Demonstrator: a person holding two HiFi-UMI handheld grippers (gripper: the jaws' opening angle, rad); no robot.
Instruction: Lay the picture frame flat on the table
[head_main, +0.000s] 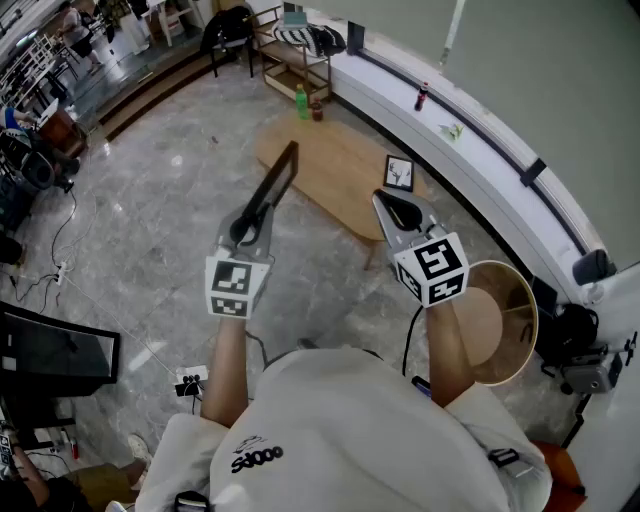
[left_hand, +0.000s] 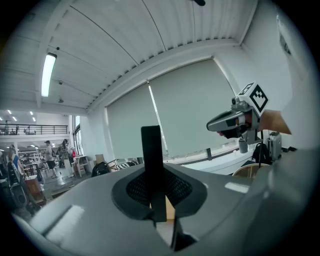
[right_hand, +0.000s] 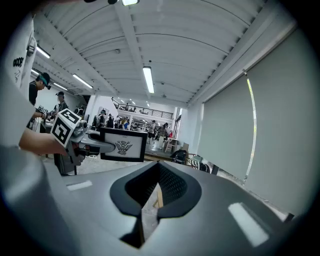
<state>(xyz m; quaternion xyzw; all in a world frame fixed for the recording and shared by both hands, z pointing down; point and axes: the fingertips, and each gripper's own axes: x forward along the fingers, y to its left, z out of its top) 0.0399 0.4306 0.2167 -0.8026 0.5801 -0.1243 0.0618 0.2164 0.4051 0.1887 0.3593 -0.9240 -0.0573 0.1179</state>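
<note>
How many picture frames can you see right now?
2. One picture frame is clamped in the left gripper; the second frame stands on the wooden table. None seems hidden.

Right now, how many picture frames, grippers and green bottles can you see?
Picture frames: 2, the held frame and the standing frame on the table
Grippers: 2, the left gripper and the right gripper
Green bottles: 1, the green bottle
Total: 5
</note>
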